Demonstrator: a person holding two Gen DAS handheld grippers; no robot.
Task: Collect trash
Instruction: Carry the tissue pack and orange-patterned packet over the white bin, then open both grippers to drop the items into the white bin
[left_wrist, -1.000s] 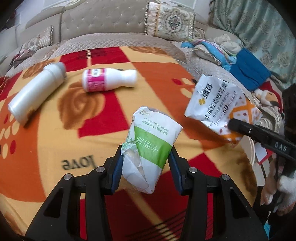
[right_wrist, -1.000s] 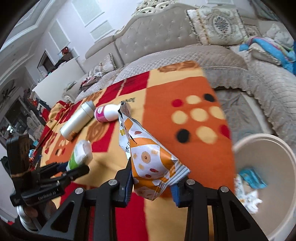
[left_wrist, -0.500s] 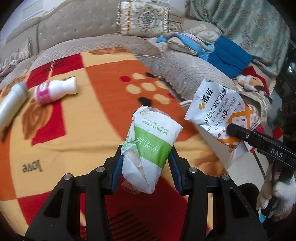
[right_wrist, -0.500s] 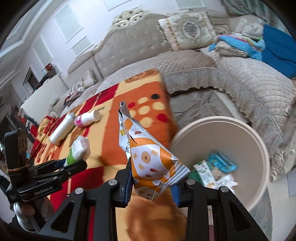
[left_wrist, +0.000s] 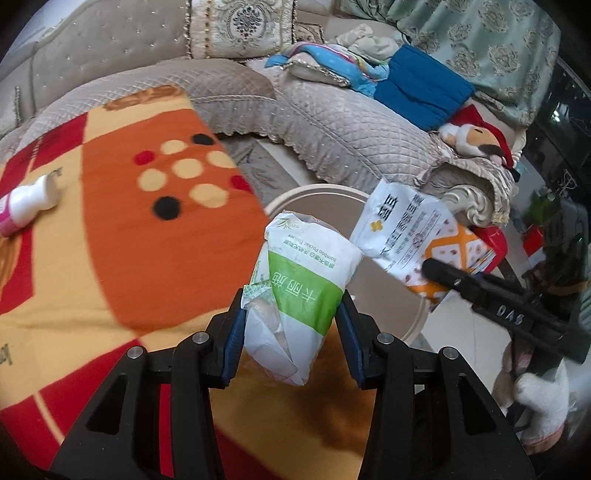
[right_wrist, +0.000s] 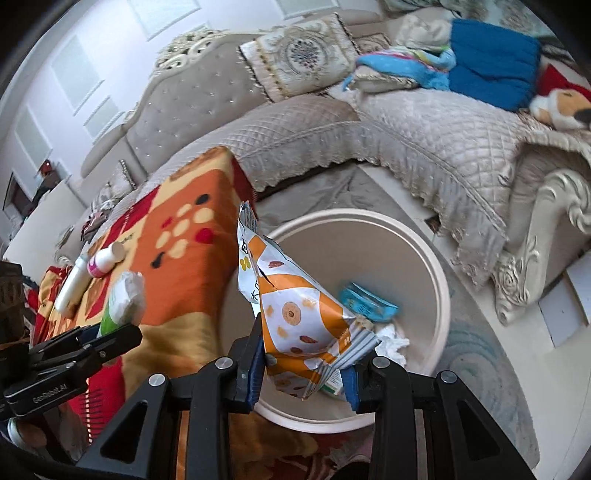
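Note:
My left gripper (left_wrist: 291, 325) is shut on a white and green tissue pack (left_wrist: 303, 291), held above the blanket's edge just short of the round beige bin (left_wrist: 413, 317). My right gripper (right_wrist: 304, 365) is shut on an orange and white snack bag (right_wrist: 295, 306), held over the bin's (right_wrist: 436, 273) near rim. The bag also shows in the left wrist view (left_wrist: 410, 236), over the bin. The tissue pack shows in the right wrist view (right_wrist: 123, 302). The bin holds a blue wrapper (right_wrist: 365, 304) and crumpled white paper (right_wrist: 391, 341).
A pink-labelled white bottle (right_wrist: 105, 258) and a taller white bottle (right_wrist: 72, 284) lie on the orange, red and yellow blanket (left_wrist: 122, 229). A beige quilted sofa (right_wrist: 406, 125) with cushions, blue clothes and a plush toy (left_wrist: 476, 136) stands behind the bin.
Both grippers have moved right with their items, from over the blanket toward the bin. The snack bag now hangs over the bin's rim. The bottles have slid to the left of both views.

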